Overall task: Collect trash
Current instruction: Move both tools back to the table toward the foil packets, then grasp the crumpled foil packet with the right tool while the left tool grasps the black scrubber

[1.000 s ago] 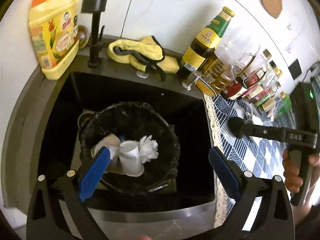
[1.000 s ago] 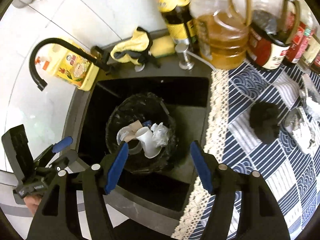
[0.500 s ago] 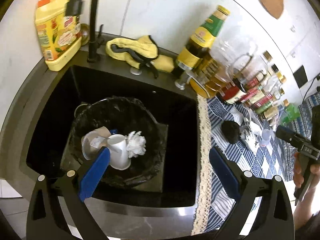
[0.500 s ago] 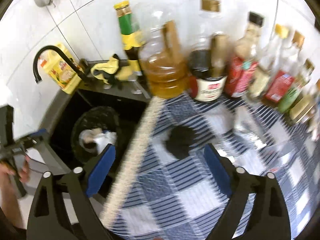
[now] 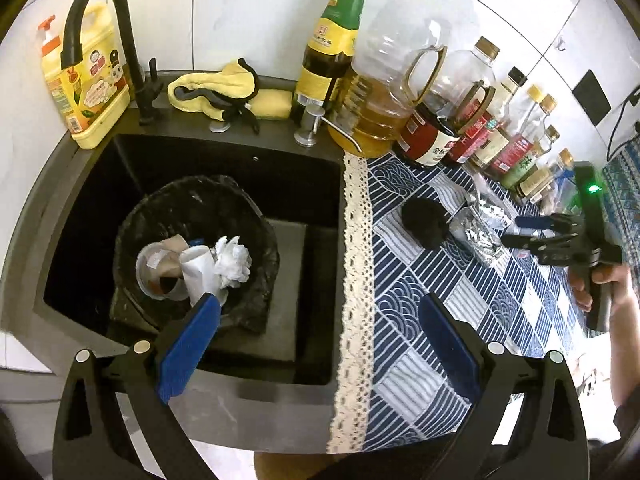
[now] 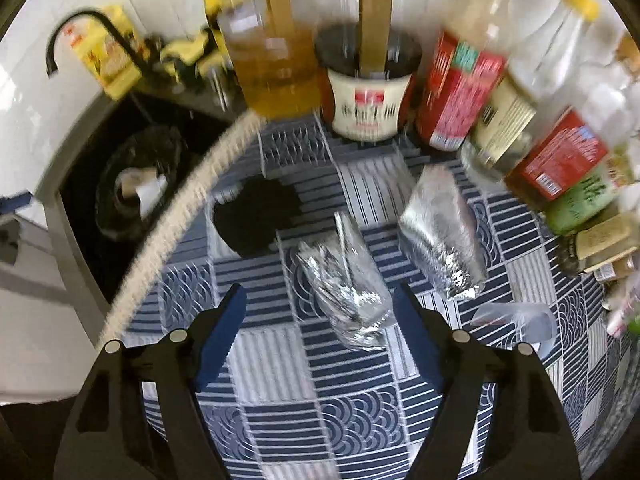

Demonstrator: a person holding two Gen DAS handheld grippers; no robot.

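Part done: bin holds scraps, counter litter remains.
Left wrist: left gripper [image 5: 316, 344] gapes empty above the sink rim [image 5: 224, 394]; lined bin [image 5: 192, 248] at 10 o'clock holds cups and tissue.
Right wrist: right gripper [image 6: 318, 332], jaws just closing yet apart, nothing pinched; foil wrapper [image 6: 344, 284] at 12, second foil [image 6: 440, 232] at 1, bottles [image 6: 460, 92] crowd beyond, bare cloth [image 6: 320, 412] below.

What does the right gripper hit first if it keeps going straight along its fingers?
Probably the crumpled foil wrapper on the blue patterned cloth: it lies between the open fingers of the right gripper, nothing nearer in that line. Depth is unclear.
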